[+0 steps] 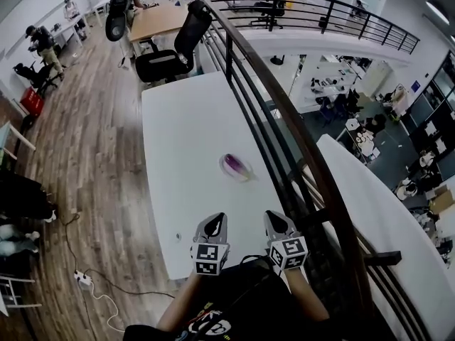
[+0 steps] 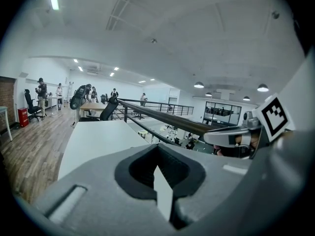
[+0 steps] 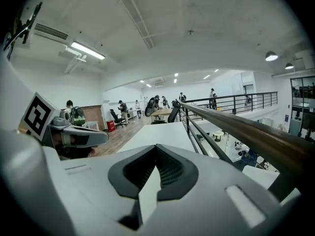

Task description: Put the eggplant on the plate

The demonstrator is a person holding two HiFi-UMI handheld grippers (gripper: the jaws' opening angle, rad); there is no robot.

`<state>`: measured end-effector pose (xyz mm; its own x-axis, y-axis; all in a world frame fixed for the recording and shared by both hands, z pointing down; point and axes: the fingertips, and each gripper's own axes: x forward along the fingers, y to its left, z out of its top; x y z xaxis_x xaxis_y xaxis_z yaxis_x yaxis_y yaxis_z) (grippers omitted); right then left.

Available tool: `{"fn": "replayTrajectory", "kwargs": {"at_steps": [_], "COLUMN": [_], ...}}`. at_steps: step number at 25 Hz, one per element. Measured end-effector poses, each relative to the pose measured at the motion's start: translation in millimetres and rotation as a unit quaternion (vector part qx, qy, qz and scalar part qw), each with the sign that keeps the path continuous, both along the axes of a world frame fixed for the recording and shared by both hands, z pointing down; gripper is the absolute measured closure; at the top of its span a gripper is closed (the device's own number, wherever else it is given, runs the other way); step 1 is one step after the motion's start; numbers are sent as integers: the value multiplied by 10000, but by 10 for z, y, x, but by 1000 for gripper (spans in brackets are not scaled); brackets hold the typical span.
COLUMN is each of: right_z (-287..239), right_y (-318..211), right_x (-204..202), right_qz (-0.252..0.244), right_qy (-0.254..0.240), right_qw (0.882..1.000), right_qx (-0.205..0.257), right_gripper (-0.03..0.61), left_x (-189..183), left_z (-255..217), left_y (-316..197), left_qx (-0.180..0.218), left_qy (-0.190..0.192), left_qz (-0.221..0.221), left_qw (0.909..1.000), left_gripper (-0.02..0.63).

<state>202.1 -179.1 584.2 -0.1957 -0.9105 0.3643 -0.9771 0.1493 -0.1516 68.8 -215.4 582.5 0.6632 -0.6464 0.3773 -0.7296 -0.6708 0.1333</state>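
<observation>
Right tool closed; eggplant axis diagonal

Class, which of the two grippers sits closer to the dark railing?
The right gripper; it sits beside the railing, with the left gripper farther away.

The purple eggplant lay a little right of the frame's middle, on a small pale plate, which was blurred. Both sat near the right edge of the white table.
</observation>
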Motion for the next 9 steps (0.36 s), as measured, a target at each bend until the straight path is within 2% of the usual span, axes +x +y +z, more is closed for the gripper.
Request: {"fn": "replayTrajectory", "kwargs": {"at_steps": [9], "right_z": [11], "right_y": [-124], "right_x": [-32], "right_qz": [-145], "right_qy": [-29], "right_qw": [9999], "right_qx": [13], "right_gripper": [574], "left_x": [4], "left_z": [56], "left_y": [-88], "left_qx": [-26], "left_qy": [-38], "left_qz": [-53], "left_qw": [10000], "left_gripper": [609]}}
